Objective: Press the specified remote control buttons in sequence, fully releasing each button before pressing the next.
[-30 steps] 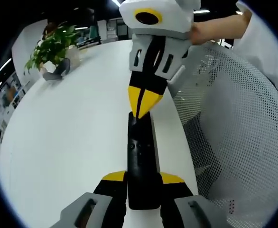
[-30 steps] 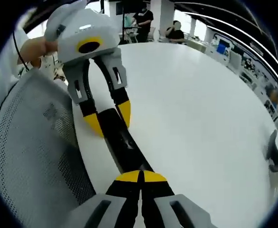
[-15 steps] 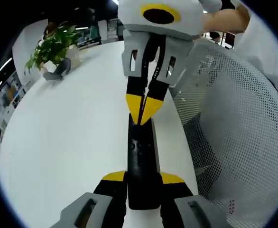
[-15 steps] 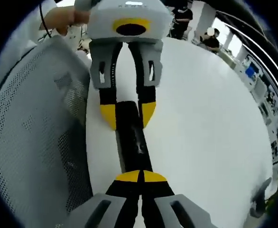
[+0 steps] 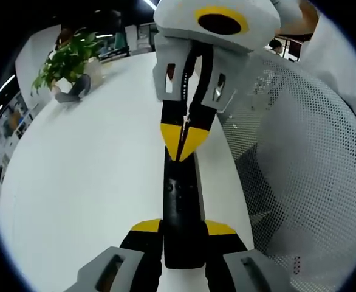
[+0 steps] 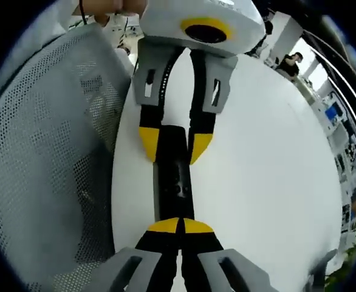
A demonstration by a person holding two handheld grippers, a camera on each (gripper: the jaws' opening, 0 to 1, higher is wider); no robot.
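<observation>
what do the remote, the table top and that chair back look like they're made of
Remote: black, dully glossy, probably hard plastic.
Table top: smooth plain white, likely laminate; can't tell for certain.
Chair back: pale mesh with regular holes, apparently woven fabric or plastic net.

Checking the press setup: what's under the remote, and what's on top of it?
The remote lies on the white table. The right gripper tips sit over its far end, hiding the buttons beneath.

Remote (image 5: 181,213) lies lengthwise on bench (image 5: 93,176), near edge beside mesh chair back (image 5: 299,164). My left claw (image 5: 182,234) straddles its near end, one jaw each side. My right claw (image 5: 183,143) sits over its far end. Potted plant (image 5: 65,64) on bench, far left.
</observation>
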